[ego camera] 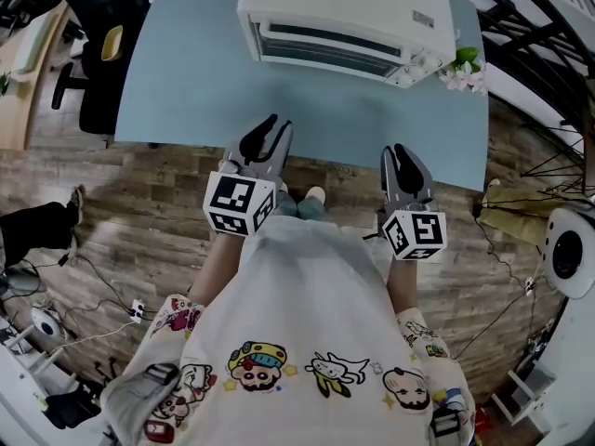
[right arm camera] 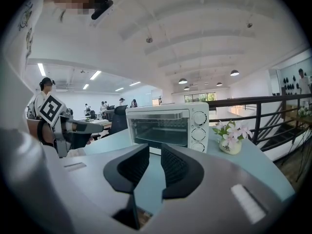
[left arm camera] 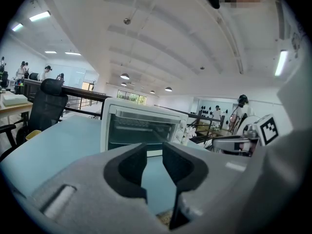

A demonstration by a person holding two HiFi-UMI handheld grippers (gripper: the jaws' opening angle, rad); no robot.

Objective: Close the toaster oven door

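Left tool (ego camera: pixel 277 130) and right tool (ego camera: pixel 400 154) both sit released, jaws apart with only the blue desk (ego camera: pixel 186 82) showing between them, over the desk's near edge at about 7 and 5 o'clock from the toaster oven (ego camera: pixel 344 17). I see the white oven at 12 o'clock by the far edge, well apart from both tools, its glass door (right arm camera: pixel 161 126) upright and shut. A pot of flowers (ego camera: pixel 462 66) stands just beside it at its 3 o'clock.
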